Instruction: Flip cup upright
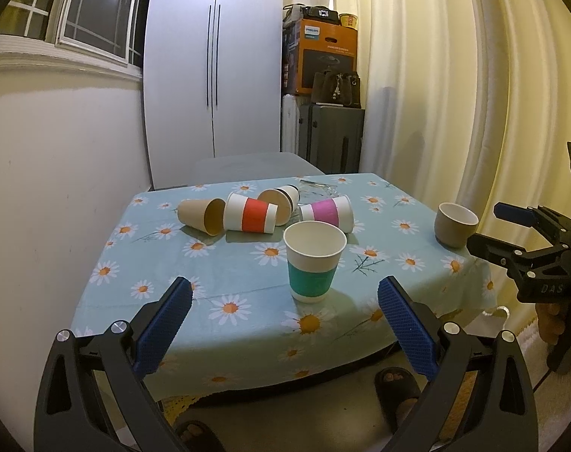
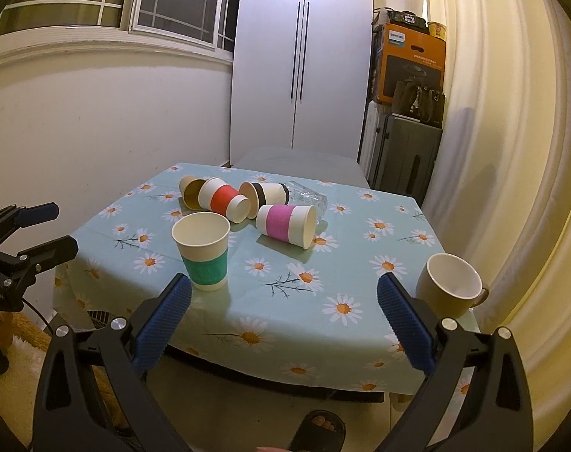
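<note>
A paper cup with a teal band (image 1: 314, 261) stands upright near the table's front edge; it also shows in the right wrist view (image 2: 204, 250). Behind it lie several cups on their sides: a plain brown cup (image 1: 202, 216), a red-banded cup (image 1: 252, 217), a brown cup with a black band (image 1: 279, 200) and a pink-banded cup (image 1: 327, 213). My left gripper (image 1: 285, 293) is open and empty, just in front of the teal cup. My right gripper (image 2: 284, 292) is open and empty, short of the table edge. Each gripper also shows in the other view: the right one (image 1: 511, 226), the left one (image 2: 40, 226).
A brown mug (image 2: 451, 282) stands upright at the table's right front corner. A clear glass (image 2: 308, 197) lies behind the paper cups. The table (image 2: 360, 263) has a daisy cloth. Curtains hang at the right, a wall at the left. Sandalled feet are below the table edge.
</note>
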### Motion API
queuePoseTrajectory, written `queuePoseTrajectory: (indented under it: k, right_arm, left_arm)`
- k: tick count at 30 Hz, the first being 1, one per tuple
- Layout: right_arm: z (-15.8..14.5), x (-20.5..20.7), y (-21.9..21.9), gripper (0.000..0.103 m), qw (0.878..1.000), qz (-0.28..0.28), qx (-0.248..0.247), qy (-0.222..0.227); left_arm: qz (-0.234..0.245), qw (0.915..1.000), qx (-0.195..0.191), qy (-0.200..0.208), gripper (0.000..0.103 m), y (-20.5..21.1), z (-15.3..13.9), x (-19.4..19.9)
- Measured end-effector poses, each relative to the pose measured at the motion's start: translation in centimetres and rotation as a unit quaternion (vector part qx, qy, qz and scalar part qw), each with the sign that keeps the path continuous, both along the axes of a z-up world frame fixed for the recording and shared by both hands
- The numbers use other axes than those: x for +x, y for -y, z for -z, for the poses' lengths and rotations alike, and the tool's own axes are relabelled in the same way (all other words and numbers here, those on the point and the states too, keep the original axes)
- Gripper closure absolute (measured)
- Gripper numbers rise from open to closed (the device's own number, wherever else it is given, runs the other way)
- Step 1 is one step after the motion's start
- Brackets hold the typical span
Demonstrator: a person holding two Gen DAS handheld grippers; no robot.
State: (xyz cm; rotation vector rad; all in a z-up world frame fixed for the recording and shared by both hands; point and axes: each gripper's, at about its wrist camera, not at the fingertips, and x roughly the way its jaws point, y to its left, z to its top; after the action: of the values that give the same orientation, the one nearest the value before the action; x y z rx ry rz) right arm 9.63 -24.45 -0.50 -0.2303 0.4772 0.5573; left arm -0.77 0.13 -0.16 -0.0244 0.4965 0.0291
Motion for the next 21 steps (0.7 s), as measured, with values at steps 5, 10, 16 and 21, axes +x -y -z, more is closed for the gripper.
queuePoseTrajectory:
  k: [5, 10, 16, 21]
  right_arm:
    - [-0.02, -0.04, 0.06, 0.005, 1.000, 0.000, 0.000, 0.001]
    - [-0.13, -0.06, 0.03, 0.005, 1.000, 0.002, 0.000, 0.000]
    - [-0.13, -0.06, 0.04, 0.005, 1.000, 0.001, 0.000, 0.001]
    - [-0.16, -0.09, 0.04, 0.005, 1.000, 0.002, 0.000, 0.000]
  left_arm:
    - [0.000, 1.0000, 0.001, 0.001, 0.006, -0.04, -0.04, -0.06]
    - [0.001, 1.0000, 0.001, 0.000, 0.006, -0.05, -0.02, -0.09]
    - [0.003, 1.0000, 0.001, -0.003, 0.006, -0.05, 0.04, -0.05]
    - [0.003, 1.0000, 0.001, 0.000, 0.006, -0.10, 0.08, -0.02]
